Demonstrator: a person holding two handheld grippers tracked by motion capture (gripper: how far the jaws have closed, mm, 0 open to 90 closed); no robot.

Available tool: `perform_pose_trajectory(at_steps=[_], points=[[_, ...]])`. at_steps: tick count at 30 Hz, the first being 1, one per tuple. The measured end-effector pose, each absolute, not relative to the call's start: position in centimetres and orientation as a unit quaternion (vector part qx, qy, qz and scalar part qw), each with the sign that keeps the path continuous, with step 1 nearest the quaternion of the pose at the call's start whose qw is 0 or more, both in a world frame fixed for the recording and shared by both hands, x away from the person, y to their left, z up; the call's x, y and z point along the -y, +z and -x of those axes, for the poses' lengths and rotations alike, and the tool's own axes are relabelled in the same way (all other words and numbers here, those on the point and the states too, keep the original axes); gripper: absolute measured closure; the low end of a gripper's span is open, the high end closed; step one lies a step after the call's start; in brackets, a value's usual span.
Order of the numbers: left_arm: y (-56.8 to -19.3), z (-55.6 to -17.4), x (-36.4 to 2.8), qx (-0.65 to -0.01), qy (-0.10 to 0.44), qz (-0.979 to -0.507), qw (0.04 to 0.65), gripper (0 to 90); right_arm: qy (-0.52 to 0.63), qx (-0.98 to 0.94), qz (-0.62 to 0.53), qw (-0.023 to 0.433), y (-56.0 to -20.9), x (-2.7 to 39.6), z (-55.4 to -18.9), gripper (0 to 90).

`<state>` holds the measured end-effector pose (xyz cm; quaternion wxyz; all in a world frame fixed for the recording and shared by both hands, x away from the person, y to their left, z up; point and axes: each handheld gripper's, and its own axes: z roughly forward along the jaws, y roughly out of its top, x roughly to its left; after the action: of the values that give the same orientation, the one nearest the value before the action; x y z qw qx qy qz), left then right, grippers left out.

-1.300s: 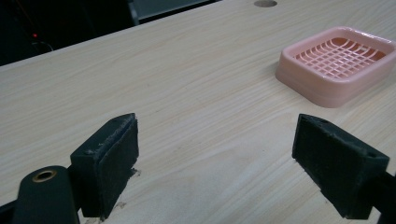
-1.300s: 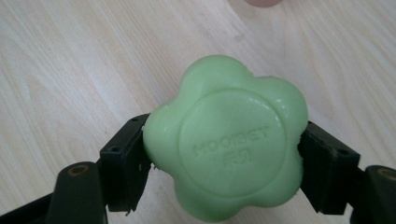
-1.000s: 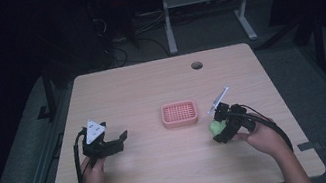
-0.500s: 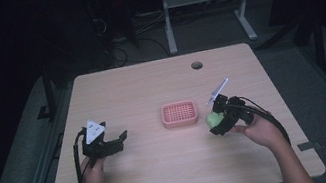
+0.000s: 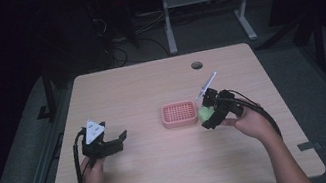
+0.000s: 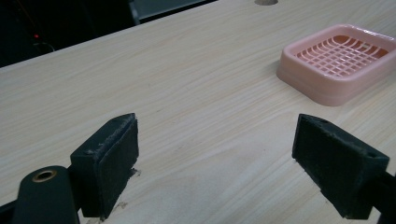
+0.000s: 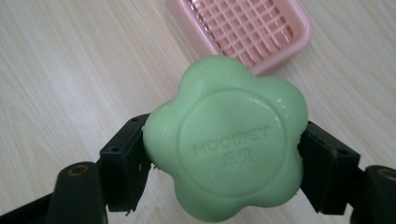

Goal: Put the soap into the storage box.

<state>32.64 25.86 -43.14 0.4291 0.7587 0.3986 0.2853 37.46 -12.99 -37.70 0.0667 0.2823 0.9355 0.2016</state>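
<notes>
My right gripper (image 5: 207,114) has carried the soap (image 7: 225,137) left, fingers pinching it, now just beside the dish (image 5: 180,114), above the counter (image 5: 165,172). Drop-in looks close. Left gripper (image 5: 118,141) idles, fingers spread.

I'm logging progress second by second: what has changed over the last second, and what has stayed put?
The right gripper, shut on the green flower-shaped soap bar, has moved slightly up the table and towards the pink plastic grid soap dish, and now sits just beside its right edge. Nothing was taken or released. The left gripper stays open and idle on the pale wooden table; the dish has not moved.
</notes>
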Motion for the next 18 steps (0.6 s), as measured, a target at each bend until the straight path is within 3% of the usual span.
perform_pose_trajectory(at_steps=[18], points=[[-43.1,-32.6,-25.9,-0.399,0.284,-0.757,0.432,14.3,0.198,-0.941,-0.267,0.056,-37.1,9.8,-40.5,26.1]])
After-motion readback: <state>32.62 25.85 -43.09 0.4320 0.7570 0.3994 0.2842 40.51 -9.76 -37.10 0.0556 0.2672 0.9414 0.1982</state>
